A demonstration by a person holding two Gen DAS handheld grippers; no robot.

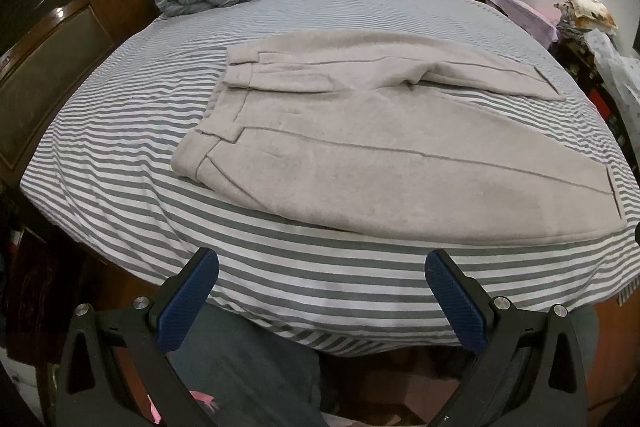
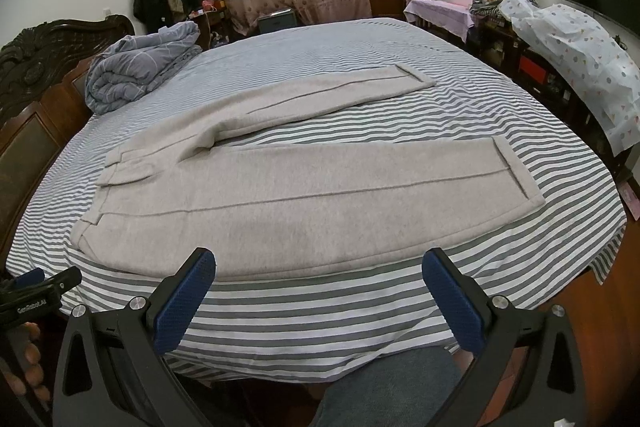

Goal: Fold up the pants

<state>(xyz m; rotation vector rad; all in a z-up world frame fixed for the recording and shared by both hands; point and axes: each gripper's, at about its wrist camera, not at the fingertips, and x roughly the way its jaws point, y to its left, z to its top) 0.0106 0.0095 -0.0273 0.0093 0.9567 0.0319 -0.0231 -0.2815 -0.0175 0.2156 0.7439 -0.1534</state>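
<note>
Pants [image 2: 288,195], light grey, lie flat and unfolded on the bed [image 2: 320,311], spread lengthwise along its near edge. Waistband [image 1: 216,123] points toward the headboard [image 1: 60,39] end; the 2 legs run toward the foot end and splay apart in a V, with striped sheet showing between them. Near leg lies parallel to the near edge of the bed, its cuff [image 2: 516,171] close to the foot-end corner; far leg angles toward the middle of the bed, cuff [image 2: 416,77] flat. Small crease at the crotch, otherwise the fabric is smooth. Left gripper [image 1: 322,271] released, blue pads wide apart, nothing between them, held just off the near edge of the bed, not touching the pants. Right gripper [image 2: 319,269] likewise released, jaws spread, empty, at the near edge in front of the near leg, with no visible contact with the fabric. Rolled grey quilt [image 2: 140,63] sits at the far headboard corner, well apart from the pants. The person's trouser-clad leg [image 2: 384,387] is visible below the gripper, against the near edge.
</note>
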